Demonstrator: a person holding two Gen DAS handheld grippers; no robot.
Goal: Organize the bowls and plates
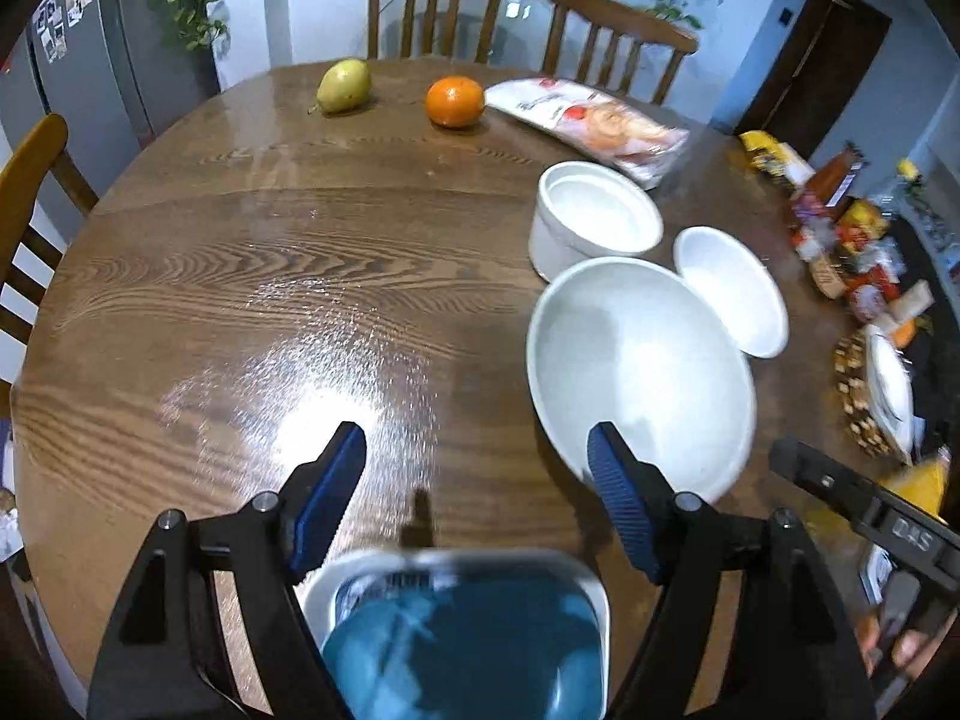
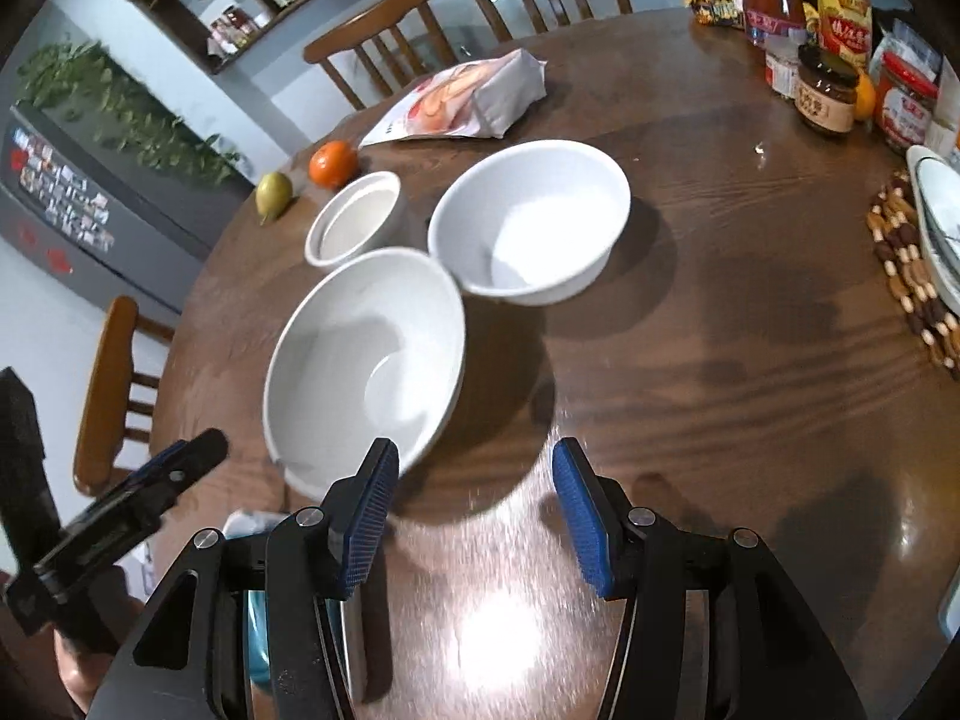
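Observation:
Three white bowls stand close together on the round wooden table: a large bowl, a medium bowl and a small straight-sided bowl. My left gripper is open over bare wood, left of the large bowl, with nothing between its pads. A rectangular white dish with a blue inside lies right beneath it at the table's near edge. Just right of the large bowl's near rim, my right gripper is open and empty. Each gripper also shows in the other's view, the right gripper and the left gripper.
A pear, an orange and a snack bag lie at the far side. Jars, bottles and packets crowd the right edge, beside a plate on a beaded mat. Wooden chairs ring the table.

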